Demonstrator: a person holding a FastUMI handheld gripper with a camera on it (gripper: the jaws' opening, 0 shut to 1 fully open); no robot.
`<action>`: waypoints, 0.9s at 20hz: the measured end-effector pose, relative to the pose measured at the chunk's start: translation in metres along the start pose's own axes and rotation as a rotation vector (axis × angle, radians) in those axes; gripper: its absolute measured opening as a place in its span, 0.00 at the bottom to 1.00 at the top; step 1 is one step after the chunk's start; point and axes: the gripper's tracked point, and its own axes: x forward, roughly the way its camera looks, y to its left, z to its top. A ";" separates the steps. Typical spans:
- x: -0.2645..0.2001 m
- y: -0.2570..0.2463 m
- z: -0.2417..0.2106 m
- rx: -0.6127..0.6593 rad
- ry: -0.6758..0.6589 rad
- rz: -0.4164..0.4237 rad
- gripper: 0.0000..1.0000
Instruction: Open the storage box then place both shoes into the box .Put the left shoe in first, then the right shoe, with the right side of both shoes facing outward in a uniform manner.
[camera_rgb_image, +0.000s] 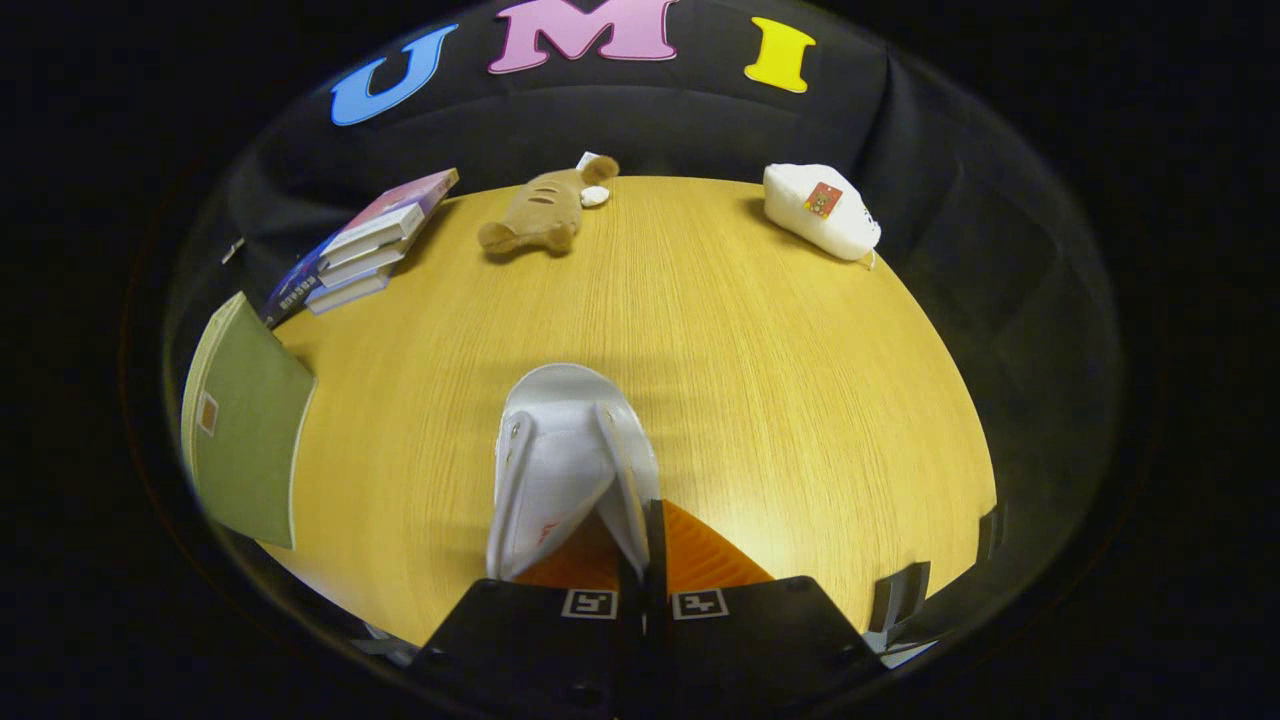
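A white shoe lies just ahead of my gripper with its toe pointing away from me, over the wooden table. The fingers stand close together, pinching the right side wall of the shoe's opening between them. The shoe's tongue and inner lining show to the left of the fingers. Its heel is hidden behind the gripper body. I cannot tell whether the sole rests on the table or hangs just above it.
Beyond the shoe, at the table's far side, lie a brown plush toy and a white soft pouch. A stack of books and a green book sit at the left. Black clips line the near right edge.
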 end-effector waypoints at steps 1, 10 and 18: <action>-0.011 0.006 0.008 0.014 -0.007 0.012 0.05; -0.113 0.140 0.088 0.073 -0.065 0.219 0.05; -0.159 0.295 0.114 0.100 -0.006 0.341 0.05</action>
